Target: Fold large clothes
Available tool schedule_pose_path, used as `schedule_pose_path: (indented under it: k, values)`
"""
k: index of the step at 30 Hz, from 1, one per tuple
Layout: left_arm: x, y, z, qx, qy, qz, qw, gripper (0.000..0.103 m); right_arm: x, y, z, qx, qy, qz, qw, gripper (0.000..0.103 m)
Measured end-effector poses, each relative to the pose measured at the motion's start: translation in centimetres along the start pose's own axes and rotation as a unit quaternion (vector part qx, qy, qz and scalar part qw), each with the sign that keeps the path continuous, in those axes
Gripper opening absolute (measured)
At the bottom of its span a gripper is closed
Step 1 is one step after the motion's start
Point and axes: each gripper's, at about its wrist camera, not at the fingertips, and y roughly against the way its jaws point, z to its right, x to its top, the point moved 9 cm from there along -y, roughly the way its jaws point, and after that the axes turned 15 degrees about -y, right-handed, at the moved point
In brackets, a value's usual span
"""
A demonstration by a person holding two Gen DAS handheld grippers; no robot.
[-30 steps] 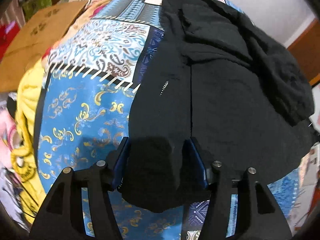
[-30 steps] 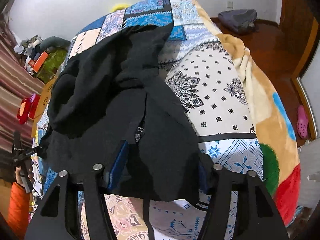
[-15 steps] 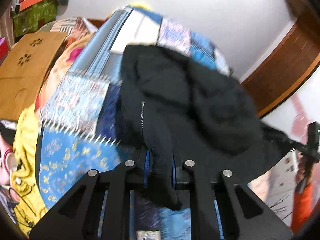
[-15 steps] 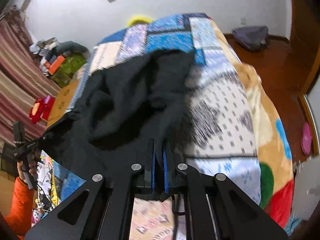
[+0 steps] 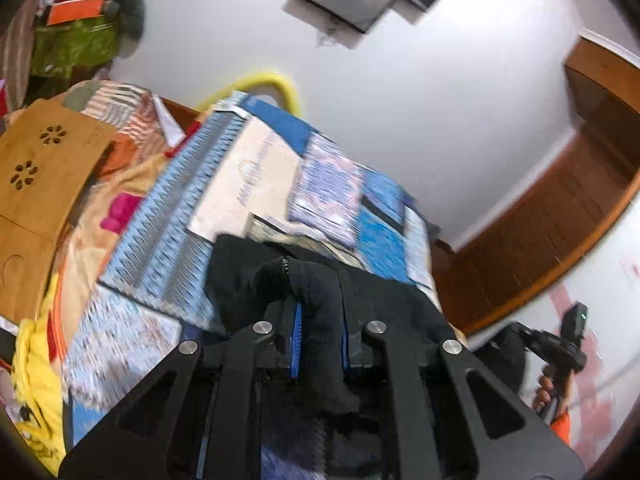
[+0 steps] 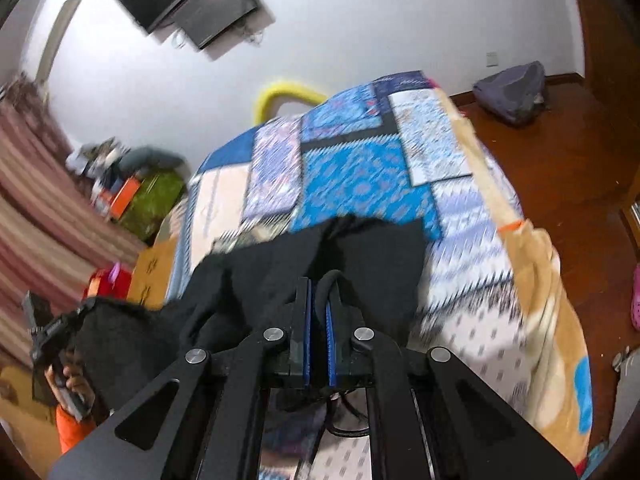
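A large black zip-up garment (image 5: 236, 280) hangs between my two grippers above the patchwork bed (image 5: 256, 176). My left gripper (image 5: 320, 320) is shut on a thick fold of its black hem by the zipper. My right gripper (image 6: 319, 304) is shut on the garment's other hem corner (image 6: 372, 256), its blue pads almost touching. Both grippers hold the cloth lifted, and its far part drapes down onto the bed (image 6: 360, 176). The garment's lower half is hidden behind the gripper frames.
A wooden lap table (image 5: 36, 184) and yellow cloth (image 5: 36, 392) lie at the bed's left. A yellow bed rail (image 6: 280, 96) and wall screen (image 6: 192, 4) are beyond. A grey bag (image 6: 512, 88) sits on the wooden floor at right.
Both grippers closed on the garment's near hem and lifted it up off the bed. The views tilted upward toward the wall, and the cloth now hangs instead of lying flat.
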Motion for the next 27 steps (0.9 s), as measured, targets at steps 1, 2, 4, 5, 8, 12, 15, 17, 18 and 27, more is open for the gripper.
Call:
schedule_pose_path:
  k: [1,2,4,5,8,12,15,17,18,27]
  values:
    - [0.5,-1.5,-1.5,0.011,0.009,-0.002,0.9999,0.013,1.2,-1.1,1.0,-0.005,-0.015,0.002,1.0,0.005]
    - [0.5,-2.7,-2.7,0.023,0.015,-0.007,0.9996,0.013,1.9,-1.8,1.6,-0.01,-0.025,0.002,1.0,0.005]
    - [0.1,-5.4,-5.0,0.041,0.037,-0.022,0.9982,0.013,3.3,-4.1,3.5,-0.026,-0.048,0.0,0.998,0.005]
    - [-0.4,-6.9,-6.2,0.049,0.048,-0.032,0.9971,0.013,3.8,-5.1,4.2,-0.031,-0.058,-0.003,0.998,0.005]
    - [-2.4,-11.3,-8.5,0.071,0.06,-0.069,0.9932,0.014,4.6,-9.2,6.2,-0.047,-0.073,-0.021,0.996,0.005]
    - [-5.0,-16.1,-9.5,0.09,0.037,-0.115,0.9886,0.014,4.0,-12.6,7.0,-0.063,-0.06,-0.04,0.995,0.005]
    - [-6.0,-17.7,-8.8,0.094,-0.001,-0.138,0.9859,0.014,3.5,-13.2,6.5,-0.077,-0.017,-0.046,0.996,0.005]
    - [-5.9,-17.7,-8.5,0.099,-0.024,-0.145,0.9842,0.014,3.2,-12.8,6.3,-0.093,0.009,-0.055,0.994,0.007]
    - [-5.6,-17.2,-8.2,0.102,-0.036,-0.146,0.9834,0.014,3.2,-12.6,6.2,-0.101,0.017,-0.058,0.993,0.007]
    - [-2.8,-11.9,-6.8,0.131,-0.094,-0.153,0.9751,0.02,4.9,-4.0,3.4,-0.19,0.125,0.065,0.972,0.063]
